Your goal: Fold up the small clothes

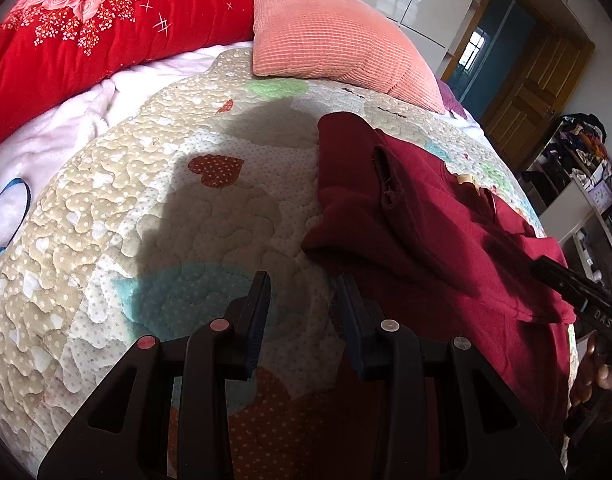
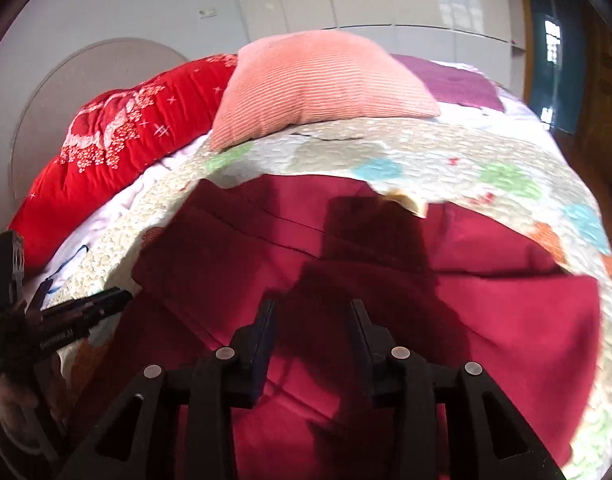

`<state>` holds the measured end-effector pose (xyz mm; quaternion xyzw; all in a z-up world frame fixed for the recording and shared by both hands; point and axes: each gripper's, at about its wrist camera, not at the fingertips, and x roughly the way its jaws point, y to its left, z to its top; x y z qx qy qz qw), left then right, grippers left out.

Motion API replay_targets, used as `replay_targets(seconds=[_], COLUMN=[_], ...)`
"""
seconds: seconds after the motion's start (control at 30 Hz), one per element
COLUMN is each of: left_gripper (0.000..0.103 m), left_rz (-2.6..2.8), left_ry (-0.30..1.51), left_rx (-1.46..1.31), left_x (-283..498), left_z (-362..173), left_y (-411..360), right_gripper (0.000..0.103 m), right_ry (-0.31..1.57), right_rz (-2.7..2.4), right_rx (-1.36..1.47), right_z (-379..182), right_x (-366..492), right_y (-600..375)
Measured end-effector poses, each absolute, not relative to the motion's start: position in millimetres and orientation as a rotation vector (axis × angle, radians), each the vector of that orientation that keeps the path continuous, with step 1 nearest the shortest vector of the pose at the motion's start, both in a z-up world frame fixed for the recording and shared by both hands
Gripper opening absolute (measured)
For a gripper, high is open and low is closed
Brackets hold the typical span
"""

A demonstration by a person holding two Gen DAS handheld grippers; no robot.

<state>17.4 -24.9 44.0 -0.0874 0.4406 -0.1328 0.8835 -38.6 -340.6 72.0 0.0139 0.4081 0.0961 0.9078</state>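
Observation:
A dark red small garment (image 1: pixel 418 216) lies partly folded on the quilted bed cover (image 1: pixel 153 208); it fills the middle of the right wrist view (image 2: pixel 265 248). A sleeve or flap lies folded over its left side. My left gripper (image 1: pixel 303 284) is open and empty, above the quilt at the garment's left edge. My right gripper (image 2: pixel 312 312) is open and empty, hovering over the garment's near part. The right gripper's fingers (image 1: pixel 566 280) show at the right edge of the left wrist view. The left gripper's fingers (image 2: pixel 85 312) show at the left edge of the right wrist view.
A pink ribbed pillow (image 1: pixel 338 32) and a red floral duvet (image 1: pixel 85 32) lie at the far side of the bed. A white fleece blanket (image 1: pixel 45 136) lies on the left. A wooden door (image 1: pixel 534 84) and cluttered shelves (image 1: pixel 578 160) stand to the right.

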Motion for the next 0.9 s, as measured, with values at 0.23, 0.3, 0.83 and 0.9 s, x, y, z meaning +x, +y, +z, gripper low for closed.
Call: replay_targets(seconds=[0.23,0.3,0.83,0.9], left_gripper=[0.035,0.035,0.053,0.053], left_rz=[-0.25,-0.243,-0.218,-0.221], left_ry=[0.922,0.922,0.996,1.005], left_rx=[-0.173,-0.18,-0.223,-0.218], left_x=[7.9,-1.8,-98.9,-110.6], left_z=[46.4,51.0,47.1,45.3], left_y=[-29.0,-26.3,7.1,9.7], right_gripper=[0.032,0.032,0.016,0.02], right_ry=[0.872,0.868,0.872,0.87], right_rz=[0.022,0.004,0.001,0.068], right_rx=[0.085,0.11,0.289,0.361], right_z=[44.8,62.0,55.3,62.6], right_x=[-74.4,-84.8,-133.4,-153.1], right_y=[-435.5,-440.6,-472.3,-474.8])
